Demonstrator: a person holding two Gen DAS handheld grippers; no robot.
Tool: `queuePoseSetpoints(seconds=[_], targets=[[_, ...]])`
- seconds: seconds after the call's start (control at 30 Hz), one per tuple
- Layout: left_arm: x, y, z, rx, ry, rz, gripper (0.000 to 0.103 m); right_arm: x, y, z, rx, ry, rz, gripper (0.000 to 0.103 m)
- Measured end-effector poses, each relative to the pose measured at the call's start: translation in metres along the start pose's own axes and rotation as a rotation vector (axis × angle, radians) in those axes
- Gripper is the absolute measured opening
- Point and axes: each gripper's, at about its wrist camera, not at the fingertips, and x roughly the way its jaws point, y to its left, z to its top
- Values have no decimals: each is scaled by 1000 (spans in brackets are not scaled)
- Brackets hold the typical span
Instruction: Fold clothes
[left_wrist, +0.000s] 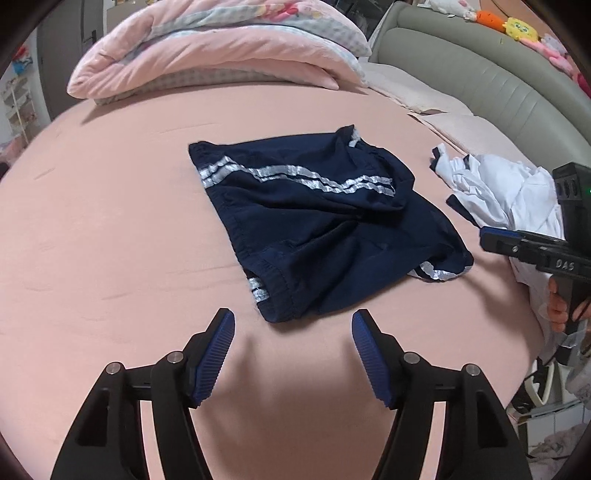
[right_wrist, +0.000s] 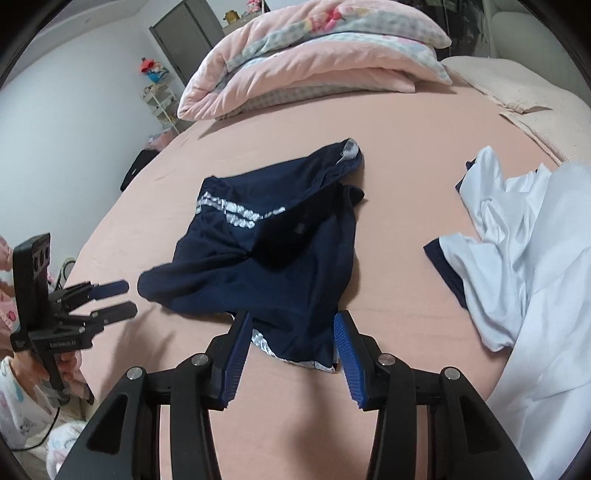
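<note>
Navy shorts (left_wrist: 314, 221) with silver stripes lie crumpled in the middle of the pink bed sheet (left_wrist: 110, 221). My left gripper (left_wrist: 293, 319) hovers open just short of their near waistband corner, holding nothing. In the right wrist view the shorts (right_wrist: 280, 258) spread ahead, and my right gripper (right_wrist: 292, 321) stands open with the striped leg hem showing between its blue pads (right_wrist: 236, 354). Each gripper appears in the other's view: the right gripper (left_wrist: 487, 234) beside the shorts' right edge, and the left gripper (right_wrist: 122, 298) open at the far left. A white garment (left_wrist: 509, 192) with navy trim lies rumpled to the right (right_wrist: 517, 258).
A folded pink quilt (left_wrist: 221, 51) is piled at the far side of the bed (right_wrist: 314, 55). A grey-green padded headboard (left_wrist: 480, 74) with plush toys (left_wrist: 517, 26) runs along the right. Beige pillows (left_wrist: 461, 122) lie below it. A hand (left_wrist: 557, 310) holds the right gripper's handle.
</note>
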Motion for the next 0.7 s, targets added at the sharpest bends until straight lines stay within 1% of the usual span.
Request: queuePoseSetpoints(seconds=[0.13, 0.23, 0.4, 0.63, 0.7], targets=[[12, 0, -3, 11, 22, -5, 64, 11, 1, -6, -17, 34, 0, 46], [17, -3, -4, 29, 19, -39, 64, 16, 3, -8, -29, 36, -8, 46], [27, -2, -1, 30, 16, -61, 64, 28, 7, -10, -58, 61, -14, 46], [40, 0, 3, 31, 12, -92, 64, 45, 3, -8, -34, 87, -25, 46], [44, 0, 4, 32, 11, -100, 64, 49, 2, -6, -34, 89, -16, 49]])
